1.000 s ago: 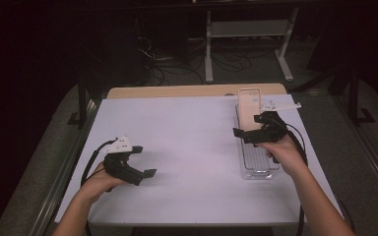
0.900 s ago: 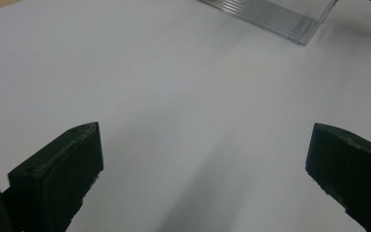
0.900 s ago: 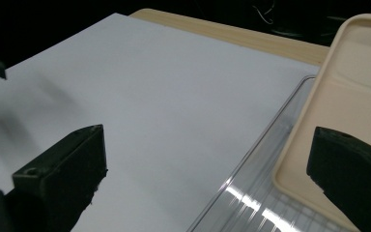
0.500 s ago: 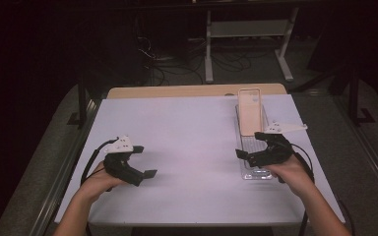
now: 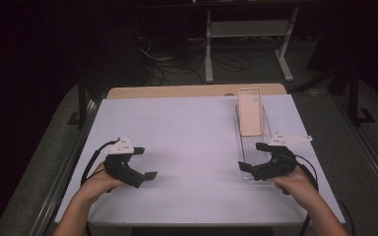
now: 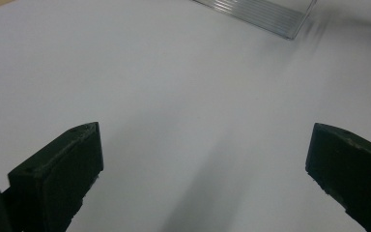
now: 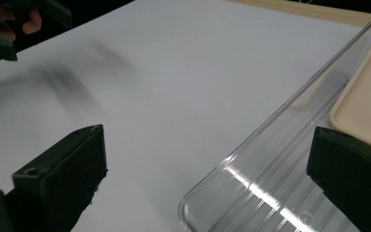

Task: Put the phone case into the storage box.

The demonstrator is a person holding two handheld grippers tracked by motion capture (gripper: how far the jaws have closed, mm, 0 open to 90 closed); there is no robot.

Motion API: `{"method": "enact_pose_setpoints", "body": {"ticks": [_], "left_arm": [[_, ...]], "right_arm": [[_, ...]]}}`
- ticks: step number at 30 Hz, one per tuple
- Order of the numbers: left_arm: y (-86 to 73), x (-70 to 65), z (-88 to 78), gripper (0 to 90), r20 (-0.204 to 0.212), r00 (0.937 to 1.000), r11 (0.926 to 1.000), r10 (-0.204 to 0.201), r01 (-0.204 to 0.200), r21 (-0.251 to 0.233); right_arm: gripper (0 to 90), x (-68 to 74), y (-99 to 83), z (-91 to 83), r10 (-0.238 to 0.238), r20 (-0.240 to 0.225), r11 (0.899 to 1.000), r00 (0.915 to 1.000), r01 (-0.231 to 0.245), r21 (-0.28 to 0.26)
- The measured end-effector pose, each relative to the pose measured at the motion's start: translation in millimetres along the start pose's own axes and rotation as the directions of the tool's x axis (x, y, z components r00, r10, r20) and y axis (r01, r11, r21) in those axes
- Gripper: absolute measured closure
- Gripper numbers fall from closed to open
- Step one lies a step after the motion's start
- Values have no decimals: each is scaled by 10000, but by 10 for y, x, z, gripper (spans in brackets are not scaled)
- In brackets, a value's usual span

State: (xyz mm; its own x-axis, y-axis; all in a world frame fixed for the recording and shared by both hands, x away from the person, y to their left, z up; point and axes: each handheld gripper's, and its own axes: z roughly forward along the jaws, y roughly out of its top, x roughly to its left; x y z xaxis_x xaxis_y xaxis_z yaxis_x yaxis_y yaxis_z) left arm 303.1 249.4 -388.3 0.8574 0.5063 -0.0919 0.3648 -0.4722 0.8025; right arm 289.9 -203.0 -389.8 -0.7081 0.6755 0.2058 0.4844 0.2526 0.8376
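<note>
A long clear plastic tray (image 5: pixel 248 141) lies on the right side of the white table. A beige phone case (image 5: pixel 250 112) rests in its far end. My right gripper (image 5: pixel 252 157) is open at the tray's near end, its jaws pointing left across the tray's near corner. In the right gripper view the right gripper (image 7: pixel 207 179) holds nothing, with the clear tray (image 7: pixel 270 179) and the beige case (image 7: pixel 367 101) to its right. My left gripper (image 5: pixel 145 163) is open at the near left over bare table. The left gripper view has the left gripper (image 6: pixel 203 179) wide and the tray's corner (image 6: pixel 270 14) far ahead.
The white table top (image 5: pixel 192 132) has a wooden strip (image 5: pixel 177 91) along its far edge. Dark floor, cables and a white stand (image 5: pixel 248 29) lie beyond. In the right gripper view the other hand and its gripper (image 7: pixel 9 24) appear at the upper left.
My right gripper has drawn back toward me along the tray, from its middle to its near end. The left gripper has stayed put.
</note>
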Motion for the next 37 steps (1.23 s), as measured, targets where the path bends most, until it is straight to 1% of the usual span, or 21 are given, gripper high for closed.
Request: {"method": "enact_pose_setpoints", "body": {"ticks": [4,8,13,17,18,19,21,30,31,35,37], "left_arm": [[1,-1,1,0,25,10000,10000,9,-10,12],[0,0,2,0,69,10000,10000,-3,3,11],[2,-2,-2,0,104,9999,10000,-45,45,-22],[0,-5,5,0,126,9999,10000,42,-43,50],[4,-3,5,0,132,9998,9999,121,-122,79],[3,-5,6,0,142,9998,9999,106,-107,80],[3,-13,8,0,155,9999,10000,48,-49,47],[3,-18,10,0,174,9998,10000,77,-77,21],[1,-25,13,0,186,9998,10000,10,-10,6],[1,-23,14,0,197,9997,9999,134,-136,84],[-6,-29,24,0,205,9998,10000,39,-40,49]], "right_arm": [[1,16,-45,-11,38,-52,10000,10000,-37,80],[1,-2,-79,-19,-11,-135,9999,9999,13,166],[1,-13,-97,-3,107,-230,9994,9997,-100,320],[1,-24,-110,9,54,-268,9993,9996,-44,374],[1,-27,-110,7,60,-293,9994,9996,-50,342],[1,-29,-110,6,68,-307,9994,9995,-58,333],[1,-30,-109,5,89,-307,9993,9995,-78,353],[1,-25,-109,8,100,-256,9992,9996,-90,392],[1,-24,-109,8,79,-254,9992,9996,-69,399],[1,-21,-108,7,88,-236,9990,9997,-78,442],[1,-22,-107,8,90,-230,9989,9997,-79,458]]}}
